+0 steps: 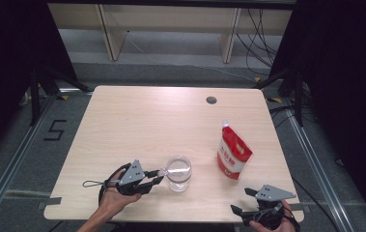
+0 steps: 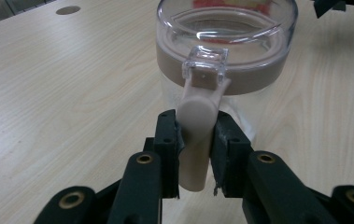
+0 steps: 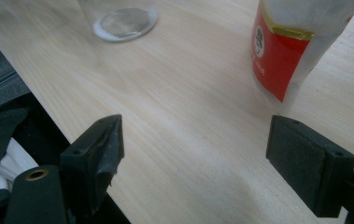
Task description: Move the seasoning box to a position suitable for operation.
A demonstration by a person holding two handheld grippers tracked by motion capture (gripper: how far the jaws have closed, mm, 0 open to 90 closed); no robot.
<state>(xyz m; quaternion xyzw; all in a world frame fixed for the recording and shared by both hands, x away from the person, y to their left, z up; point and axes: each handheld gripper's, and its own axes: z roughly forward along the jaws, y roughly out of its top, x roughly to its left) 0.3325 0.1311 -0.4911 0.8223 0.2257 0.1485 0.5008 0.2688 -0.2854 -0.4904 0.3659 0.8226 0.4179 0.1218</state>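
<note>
A clear glass jar (image 1: 178, 173) with a clear lid and a beige seal ring (image 2: 226, 42) stands near the table's front edge, left of centre. A beige stick-like handle (image 2: 194, 158) comes off a clear clip on the lid toward me. My left gripper (image 1: 157, 176) (image 2: 197, 126) is shut on that handle, just left of the jar. A red-and-white pouch (image 1: 232, 153) (image 3: 286, 56) stands upright to the jar's right. My right gripper (image 1: 242, 200) (image 3: 207, 149) hovers open at the front right edge, nothing between its jaws, short of the pouch.
The light wooden table (image 1: 147, 121) has a round cable hole (image 1: 211, 100) at the back right. The jar's base (image 3: 124, 21) appears at the top left of the right gripper view. Wooden frames and cables lie on the floor beyond the table.
</note>
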